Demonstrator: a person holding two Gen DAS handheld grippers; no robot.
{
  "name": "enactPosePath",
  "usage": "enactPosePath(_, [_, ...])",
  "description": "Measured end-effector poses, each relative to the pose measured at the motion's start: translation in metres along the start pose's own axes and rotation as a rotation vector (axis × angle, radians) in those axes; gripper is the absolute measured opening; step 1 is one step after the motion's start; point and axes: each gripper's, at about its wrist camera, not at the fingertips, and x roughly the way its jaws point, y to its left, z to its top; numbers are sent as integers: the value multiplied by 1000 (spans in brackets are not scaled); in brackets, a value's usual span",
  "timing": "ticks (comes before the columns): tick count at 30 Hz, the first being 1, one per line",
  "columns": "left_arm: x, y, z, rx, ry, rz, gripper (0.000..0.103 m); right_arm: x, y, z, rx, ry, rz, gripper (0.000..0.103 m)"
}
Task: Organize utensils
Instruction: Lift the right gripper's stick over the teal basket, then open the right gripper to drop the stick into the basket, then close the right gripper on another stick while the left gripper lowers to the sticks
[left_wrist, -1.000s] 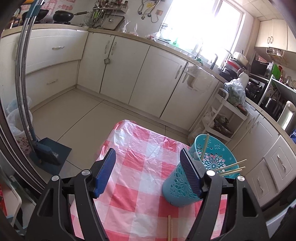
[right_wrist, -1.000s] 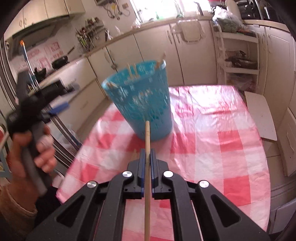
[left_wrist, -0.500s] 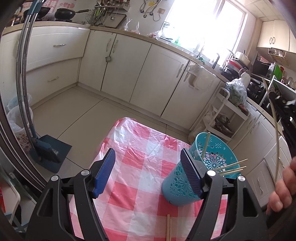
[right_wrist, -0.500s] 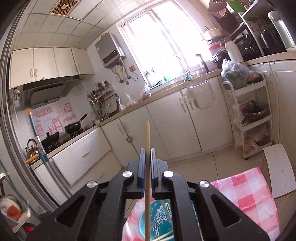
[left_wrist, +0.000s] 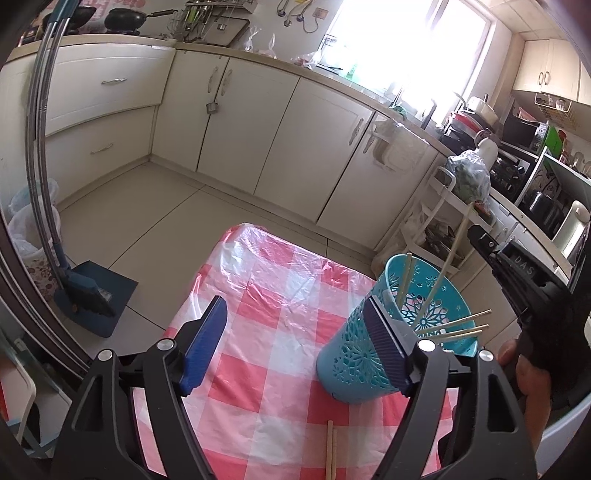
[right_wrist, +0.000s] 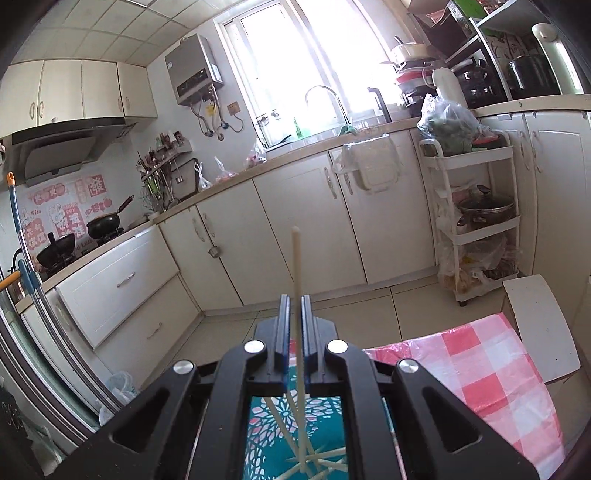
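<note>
A teal cut-out utensil basket (left_wrist: 391, 332) stands on the red-checked tablecloth (left_wrist: 280, 332) and holds several wooden chopsticks (left_wrist: 458, 325). My left gripper (left_wrist: 295, 343) is open and empty, its right finger (left_wrist: 384, 339) beside the basket. My right gripper (right_wrist: 294, 306) is above the basket (right_wrist: 295, 435). A wooden chopstick (right_wrist: 297, 280) stands between its jaws, lower end down in the basket; the jaws stand slightly apart around it. In the left wrist view this chopstick (left_wrist: 448, 258) leans up to the right gripper (left_wrist: 480, 236). Two chopsticks (left_wrist: 330, 450) lie on the cloth.
White kitchen cabinets (left_wrist: 266, 122) run along the far walls. A white trolley rack (right_wrist: 476, 221) stands at the right. A broom and blue dustpan (left_wrist: 88, 295) stand on the floor at left. A white board (right_wrist: 535, 325) lies past the table's right edge.
My right gripper has lowered over the basket with its chopstick, whose lower end now rests inside. Its jaws have parted slightly. My left gripper has hardly moved.
</note>
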Motion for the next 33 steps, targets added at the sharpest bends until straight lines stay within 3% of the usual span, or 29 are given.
enactPosePath(3, [2,1,-1,-3,8,6,73,-10,7,-6,-46,25,15,9])
enactPosePath(5, [2,2,-2,-6,9,12,74,-28,9,-9,-70,20,25,18])
enactPosePath(8, [1,5,-1,-13,7,22,75,-68,11,-21,-90,16,44,21])
enactPosePath(10, [1,9,-1,-21,6,28,75,-88,13,-39,-121,53,46,21])
enactPosePath(12, [0,11,-2,-32,5,34,75,-97,12,-66,-139,145,43,21])
enactPosePath(17, [-4,11,-6,-26,2,44,77,-77,-2,-146,-103,444,16,18])
enactPosePath(20, [-5,10,-9,-10,8,49,77,-59,-2,-169,-90,529,6,17])
enactPosePath(31, [-1,23,-8,-42,49,49,78,-26,17,-191,-175,603,-59,15])
enactPosePath(33, [0,21,-9,-35,53,48,79,-25,17,-191,-190,605,-70,10])
